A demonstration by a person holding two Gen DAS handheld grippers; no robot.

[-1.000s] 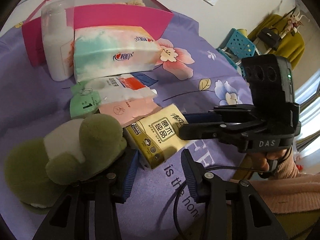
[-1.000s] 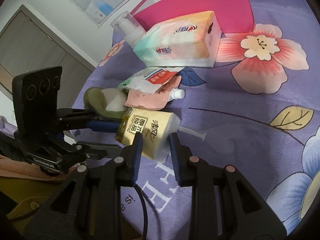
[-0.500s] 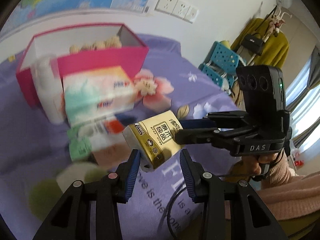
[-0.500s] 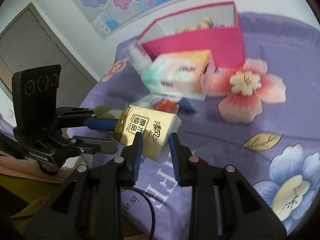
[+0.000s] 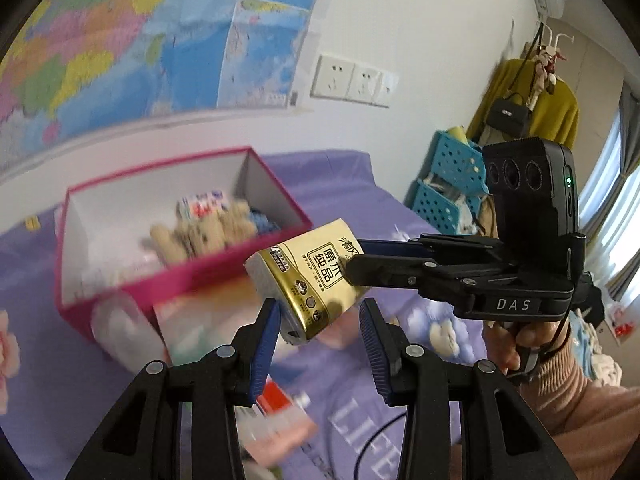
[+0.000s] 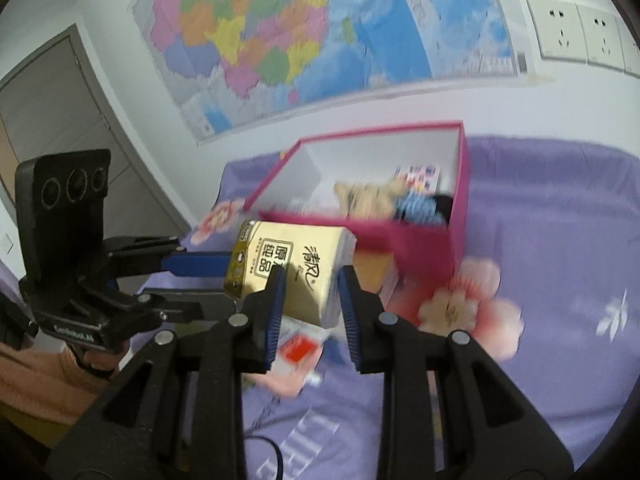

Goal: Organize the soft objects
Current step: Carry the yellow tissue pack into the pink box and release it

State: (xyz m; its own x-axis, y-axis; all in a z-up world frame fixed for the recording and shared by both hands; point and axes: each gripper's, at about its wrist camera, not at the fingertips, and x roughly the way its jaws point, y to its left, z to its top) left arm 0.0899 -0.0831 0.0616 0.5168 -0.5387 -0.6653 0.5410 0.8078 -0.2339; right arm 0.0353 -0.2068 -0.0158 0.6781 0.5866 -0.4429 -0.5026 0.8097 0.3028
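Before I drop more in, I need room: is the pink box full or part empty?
Part empty. The pink box is open, plush toys fill one end, and its white floor shows bare at the other end.

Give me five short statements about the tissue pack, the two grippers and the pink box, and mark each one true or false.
1. The gold tissue pack is held clear of the purple bedsheet. True.
2. Only one gripper has hold of the pack. False: the right gripper clamps one end and the left gripper takes the other.
3. The pink box is empty. False: a tan plush toy and other items lie inside.
4. The pack is already inside the box. False: it hangs in front of the box's near wall, outside it.
5. A map hangs on the wall behind the box. True.
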